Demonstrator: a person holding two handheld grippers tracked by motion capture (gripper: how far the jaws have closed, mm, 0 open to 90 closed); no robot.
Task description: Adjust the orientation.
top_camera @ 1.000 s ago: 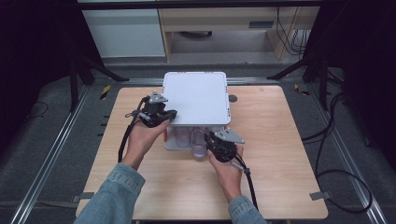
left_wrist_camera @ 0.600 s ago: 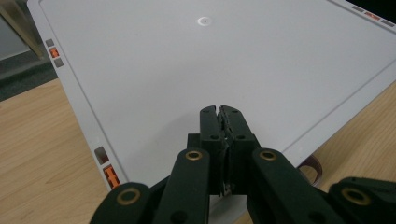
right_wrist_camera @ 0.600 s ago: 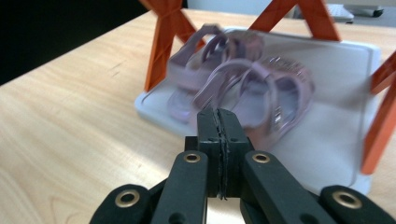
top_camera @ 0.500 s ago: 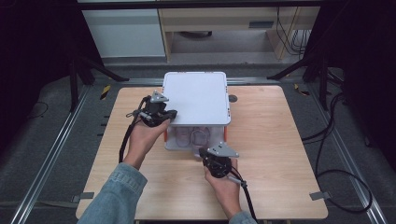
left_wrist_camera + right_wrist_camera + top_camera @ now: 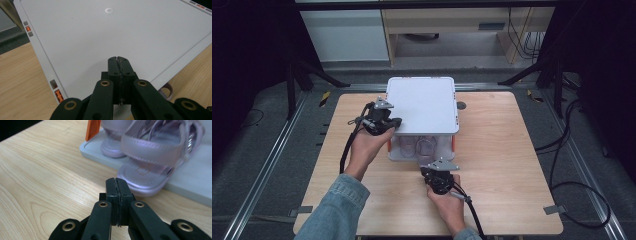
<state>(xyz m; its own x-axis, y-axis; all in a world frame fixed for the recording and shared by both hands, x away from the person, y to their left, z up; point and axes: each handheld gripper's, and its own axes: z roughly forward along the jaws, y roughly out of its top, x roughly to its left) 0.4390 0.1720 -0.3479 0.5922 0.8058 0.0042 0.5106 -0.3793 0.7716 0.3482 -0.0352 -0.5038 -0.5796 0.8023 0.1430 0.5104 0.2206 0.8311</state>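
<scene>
Change since earlier: right gripper [image 5: 439, 176] has drawn back from the front of the box toward the person and sits lower over the bare wood; its jaws have closed with nothing between them. Left gripper [image 5: 381, 121] has kept its place at the box's near left corner.
Left gripper jaws: pressed together, empty, tips [image 5: 117, 65] poised over the lid near its left edge; whether they touch it I cannot tell.
Right gripper jaws: pressed together, empty, tips [image 5: 116, 187] just in front of the toe of the nearer sandal, apart from the box.
Box [image 5: 422, 149]: clear-walled storage box at the middle of the wooden table [image 5: 512, 165], nearer its far edge, with orange clips on the side walls.
Lid [image 5: 422, 102]: flat, white, rounded corners, a raised rim line running round it, small grey and orange latch marks along the edge, a tiny round mark near the centre; it lies on the box.
Base tray [image 5: 190, 187]: pale grey, low-rimmed, resting flat on the wood, with an orange tab [image 5: 92, 129] standing at its corner.
Sandals [image 5: 152, 157]: pale lilac pair with glossy straps, standing on the tray, toes pointing to the person.
Hands: left hand [image 5: 367, 150] in a denim sleeve; right hand [image 5: 447, 202] near the table's front edge.
</scene>
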